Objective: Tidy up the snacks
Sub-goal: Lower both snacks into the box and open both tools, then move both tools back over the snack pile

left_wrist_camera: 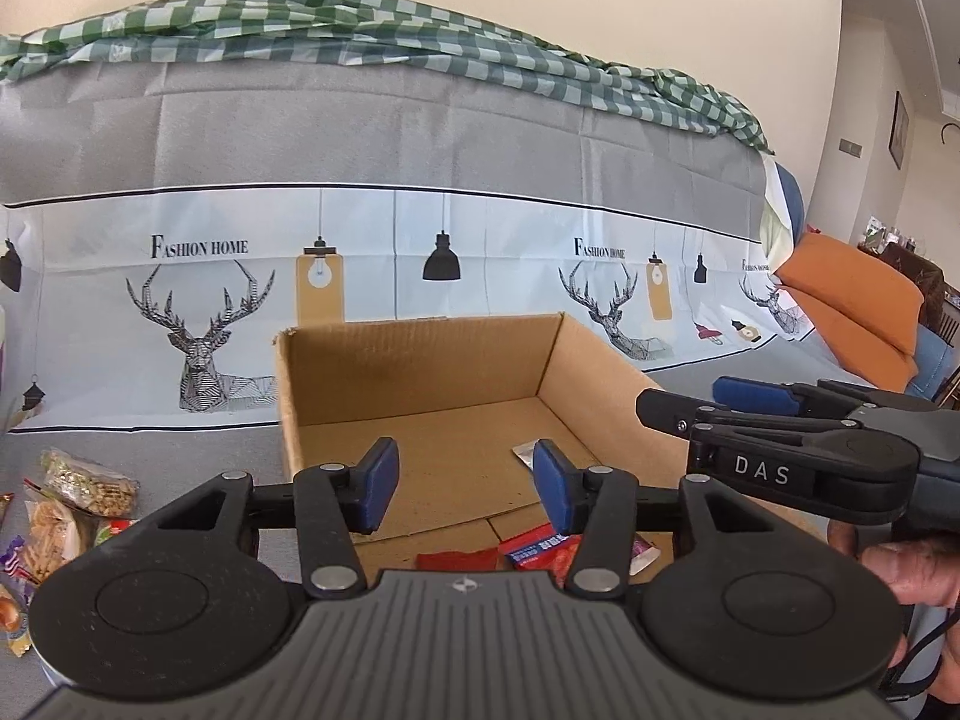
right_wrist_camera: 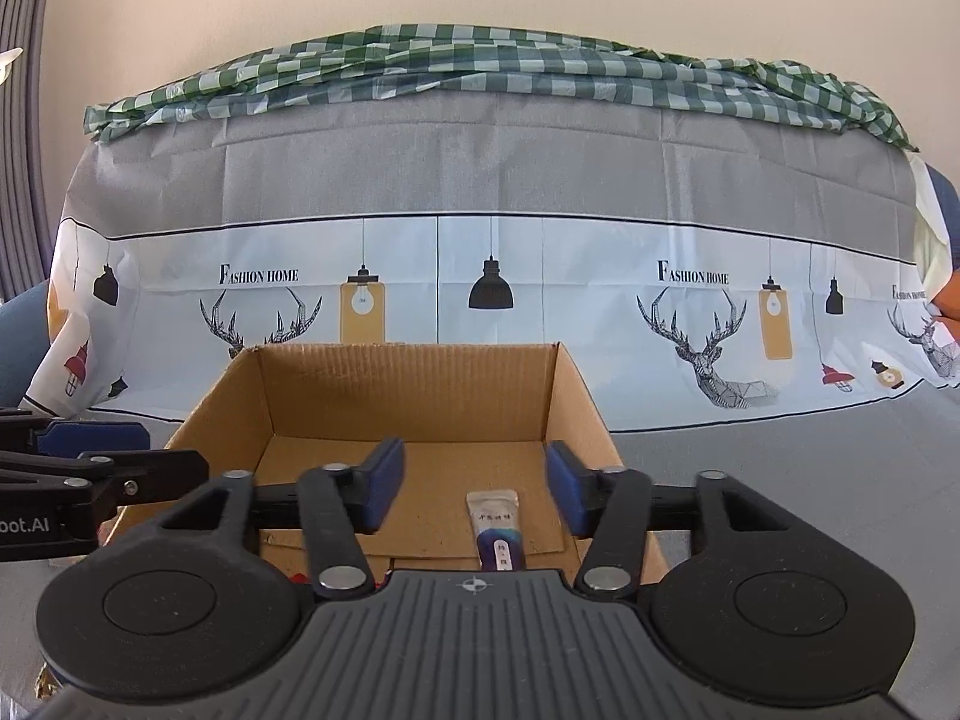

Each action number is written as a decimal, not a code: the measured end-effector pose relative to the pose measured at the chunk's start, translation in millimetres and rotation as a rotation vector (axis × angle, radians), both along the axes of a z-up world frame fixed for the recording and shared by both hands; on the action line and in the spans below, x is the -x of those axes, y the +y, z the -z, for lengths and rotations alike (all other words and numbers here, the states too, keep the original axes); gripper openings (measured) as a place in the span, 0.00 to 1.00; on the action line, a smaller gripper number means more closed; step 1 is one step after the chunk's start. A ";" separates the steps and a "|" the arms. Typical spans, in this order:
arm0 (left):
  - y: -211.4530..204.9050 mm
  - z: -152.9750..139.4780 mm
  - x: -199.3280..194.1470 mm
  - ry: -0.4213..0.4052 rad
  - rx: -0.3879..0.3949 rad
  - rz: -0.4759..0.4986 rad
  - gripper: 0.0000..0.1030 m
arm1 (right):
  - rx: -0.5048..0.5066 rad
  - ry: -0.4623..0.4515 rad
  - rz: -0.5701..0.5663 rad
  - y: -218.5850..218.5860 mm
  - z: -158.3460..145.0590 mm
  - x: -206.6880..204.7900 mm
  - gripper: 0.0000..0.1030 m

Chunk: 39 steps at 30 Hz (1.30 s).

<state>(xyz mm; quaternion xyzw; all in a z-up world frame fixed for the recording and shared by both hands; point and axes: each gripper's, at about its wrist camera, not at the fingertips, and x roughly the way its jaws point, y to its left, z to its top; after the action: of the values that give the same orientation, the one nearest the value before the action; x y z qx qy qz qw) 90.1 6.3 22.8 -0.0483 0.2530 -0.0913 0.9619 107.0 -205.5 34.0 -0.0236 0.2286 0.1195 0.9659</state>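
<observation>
Backdrop cover: grey-and-white printed sheet (right_wrist_camera: 492, 276) with deer heads, hanging lamps, "FASHION HOME" lettering.
Top drape: green-checked cloth (right_wrist_camera: 480, 63), bunched along upper edge.
Cushions: two orange (left_wrist_camera: 858, 312), stacked, far right.
Wall: framed picture (left_wrist_camera: 898, 129).

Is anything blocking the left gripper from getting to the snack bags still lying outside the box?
Nothing visible does. The open left gripper hovers over the brown cardboard box, while the clear and colourful snack bags lie uncovered on the grey printed cloth to its left. Only bare cloth lies between box and bags.
</observation>
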 end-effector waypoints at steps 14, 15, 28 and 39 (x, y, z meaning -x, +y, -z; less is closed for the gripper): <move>93.2 -15.8 44.7 0.026 0.090 -0.178 0.55 | -0.048 -0.014 -0.068 77.5 -5.5 20.5 0.73; 103.0 -17.8 48.1 0.022 0.092 -0.201 0.55 | -0.060 -0.016 -0.071 83.1 -6.1 22.3 0.73; 278.5 41.5 63.2 0.273 0.334 -0.626 0.07 | -0.153 0.072 -0.234 162.5 2.9 40.1 0.57; 304.1 61.2 49.2 0.320 0.460 -0.696 0.07 | -0.130 0.170 -0.434 234.3 28.6 46.4 0.34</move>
<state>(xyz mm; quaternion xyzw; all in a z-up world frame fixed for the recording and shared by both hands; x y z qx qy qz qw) 41.0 310.3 -38.4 -0.3569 0.3403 0.1926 0.8483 60.5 28.8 5.4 0.0002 0.2903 0.3401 0.8945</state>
